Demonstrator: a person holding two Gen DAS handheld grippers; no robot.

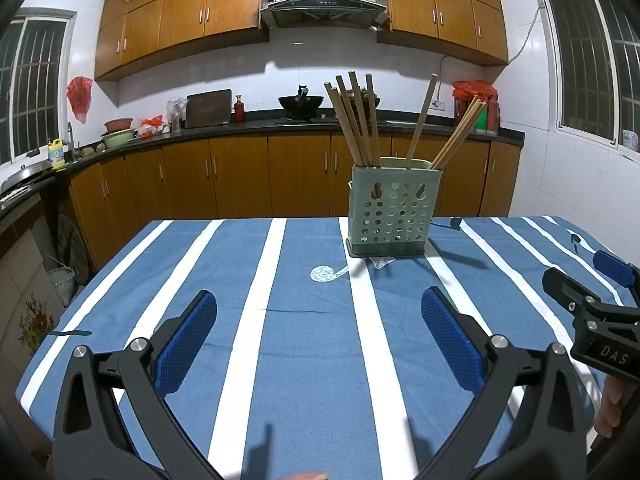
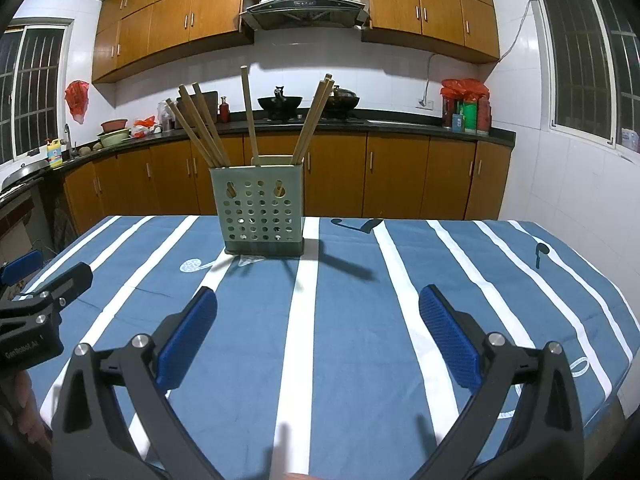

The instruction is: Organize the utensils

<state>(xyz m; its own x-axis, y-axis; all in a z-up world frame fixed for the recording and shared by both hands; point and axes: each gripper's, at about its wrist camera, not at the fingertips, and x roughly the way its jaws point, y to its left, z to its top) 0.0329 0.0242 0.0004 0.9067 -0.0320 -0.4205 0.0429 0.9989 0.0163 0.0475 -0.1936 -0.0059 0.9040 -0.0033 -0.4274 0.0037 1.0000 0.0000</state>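
Note:
A pale green perforated utensil holder stands upright at the far side of the table, with several wooden chopsticks sticking out of it. My left gripper hovers open over the cloth, well short of the holder, with nothing between its blue pads. My right gripper is likewise open and empty, also back from the holder. Each gripper shows at the edge of the other's view: the right one and the left one.
A blue tablecloth with white stripes covers the table. Behind it runs a kitchen counter with woks, bowls and bottles above wooden cabinets. A hand shows at the lower right of the left wrist view.

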